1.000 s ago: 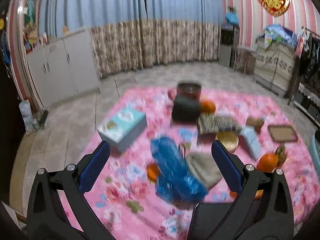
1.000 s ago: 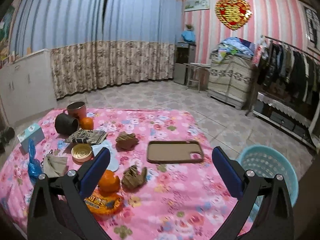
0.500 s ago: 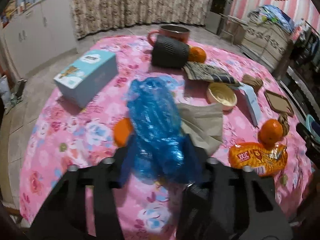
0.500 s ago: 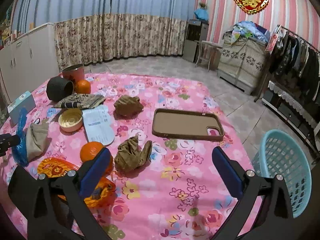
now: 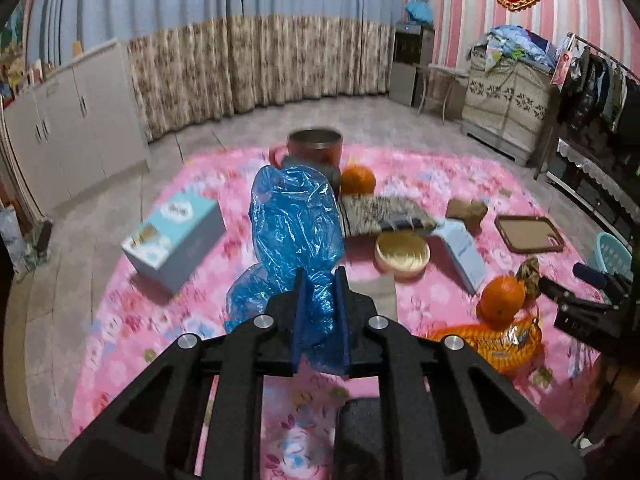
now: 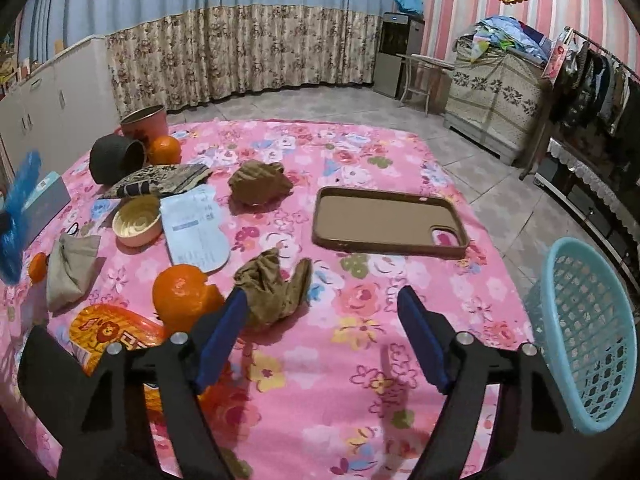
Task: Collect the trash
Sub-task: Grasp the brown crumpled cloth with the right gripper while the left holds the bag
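My left gripper [image 5: 320,280] is shut on a crumpled blue plastic bag [image 5: 296,224] and holds it up above the pink flowered tablecloth [image 5: 200,320]. The bag also shows at the left edge of the right wrist view [image 6: 18,208]. My right gripper [image 6: 320,308] is open and empty, low over the cloth, its left finger beside a crumpled brown paper [image 6: 276,288]. A second brown crumpled paper [image 6: 260,182] lies farther back. A light blue mesh basket [image 6: 588,336] stands off the table's right edge.
On the cloth lie an orange [image 6: 180,292], an orange snack wrapper [image 6: 116,332], a white paper sheet [image 6: 196,232], a small bowl [image 6: 138,220], a beige pouch [image 6: 70,268], a brown phone case [image 6: 388,216], a patterned cloth [image 6: 160,180], a black cup [image 6: 112,156], a red pot [image 6: 144,124] and a tissue box [image 5: 172,236].
My left gripper has closed on the blue bag and lifted it off the cloth. My right gripper has moved down and closer to the nearer brown crumpled paper, with its jaws narrower.
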`<state>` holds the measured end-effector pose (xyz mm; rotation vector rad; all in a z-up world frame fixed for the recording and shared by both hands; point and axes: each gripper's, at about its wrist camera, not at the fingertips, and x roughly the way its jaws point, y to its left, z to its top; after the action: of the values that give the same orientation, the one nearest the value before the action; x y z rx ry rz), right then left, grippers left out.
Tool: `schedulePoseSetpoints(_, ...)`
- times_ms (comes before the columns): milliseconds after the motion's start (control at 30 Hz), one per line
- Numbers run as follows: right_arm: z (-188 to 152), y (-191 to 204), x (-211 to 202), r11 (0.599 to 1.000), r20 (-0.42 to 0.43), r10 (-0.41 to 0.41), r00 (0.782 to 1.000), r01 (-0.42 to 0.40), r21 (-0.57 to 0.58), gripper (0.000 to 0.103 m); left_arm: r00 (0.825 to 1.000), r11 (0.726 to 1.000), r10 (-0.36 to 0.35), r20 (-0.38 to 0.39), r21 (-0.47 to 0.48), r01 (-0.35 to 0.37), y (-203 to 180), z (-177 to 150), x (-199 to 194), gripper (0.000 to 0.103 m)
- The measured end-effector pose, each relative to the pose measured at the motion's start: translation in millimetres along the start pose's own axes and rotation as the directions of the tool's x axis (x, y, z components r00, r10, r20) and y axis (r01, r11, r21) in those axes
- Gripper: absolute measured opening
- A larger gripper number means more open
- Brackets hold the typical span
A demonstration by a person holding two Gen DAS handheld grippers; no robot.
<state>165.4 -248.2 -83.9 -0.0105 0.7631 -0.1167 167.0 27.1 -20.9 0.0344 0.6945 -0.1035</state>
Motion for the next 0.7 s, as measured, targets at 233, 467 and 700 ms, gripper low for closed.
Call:
schedulePoseSetpoints(233, 0, 6, 16, 0.999, -0.043, 0.046, 0.998, -0.046, 0.005, 0.076, 1.0, 1.0, 0.017, -0.011, 0.019, -0.017, -3, 1, 10, 0.012)
schedulePoseSetpoints(467, -3, 16, 25, 0.999, -0.07, 0.04, 0.997, -0.041, -0.014, 0.071, 1.0, 1.0, 0.014, -0.012, 0.024, -0.014, -4, 0, 12, 0.012)
schedulePoseSetpoints(700, -6, 14, 25, 0.998, -0.063, 0.07, 0.996, -0.07, -0.001, 0.045, 1.0, 1.0, 0.006, -0.015, 0.0, -0.006, 0, -1, 16, 0.012)
